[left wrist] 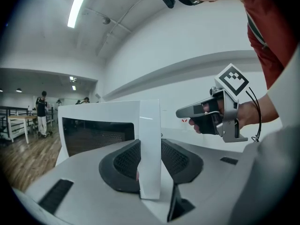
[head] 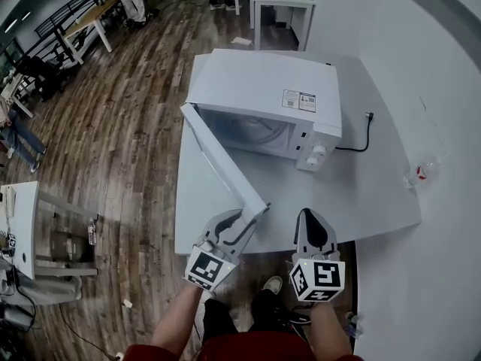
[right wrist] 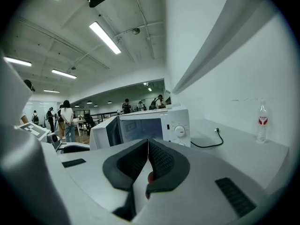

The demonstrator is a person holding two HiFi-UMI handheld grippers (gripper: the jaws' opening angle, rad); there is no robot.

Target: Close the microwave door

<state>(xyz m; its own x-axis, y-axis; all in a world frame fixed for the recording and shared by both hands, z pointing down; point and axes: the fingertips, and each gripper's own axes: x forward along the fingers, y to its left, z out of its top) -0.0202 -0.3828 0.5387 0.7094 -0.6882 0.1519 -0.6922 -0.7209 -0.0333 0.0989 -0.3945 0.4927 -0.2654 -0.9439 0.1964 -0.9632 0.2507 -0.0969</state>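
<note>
A white microwave (head: 263, 89) stands on the white table (head: 376, 194) with its door (head: 222, 168) swung wide open toward me. My left gripper (head: 244, 218) is shut on the door's free edge at the table's front. In the left gripper view the white door edge (left wrist: 150, 144) stands upright between both dark pads, and the door window (left wrist: 98, 135) faces left. My right gripper (head: 313, 216) hovers beside it to the right, shut with nothing in it; its pads (right wrist: 159, 161) meet at the tips. It points at the microwave's front and knobs (right wrist: 180, 130).
A black power cord (head: 359, 140) with its plug lies on the table right of the microwave. A small water bottle (head: 421, 173) stands near the table's right edge. Wooden floor, desks and people lie to the left and far behind. My legs are under the front edge.
</note>
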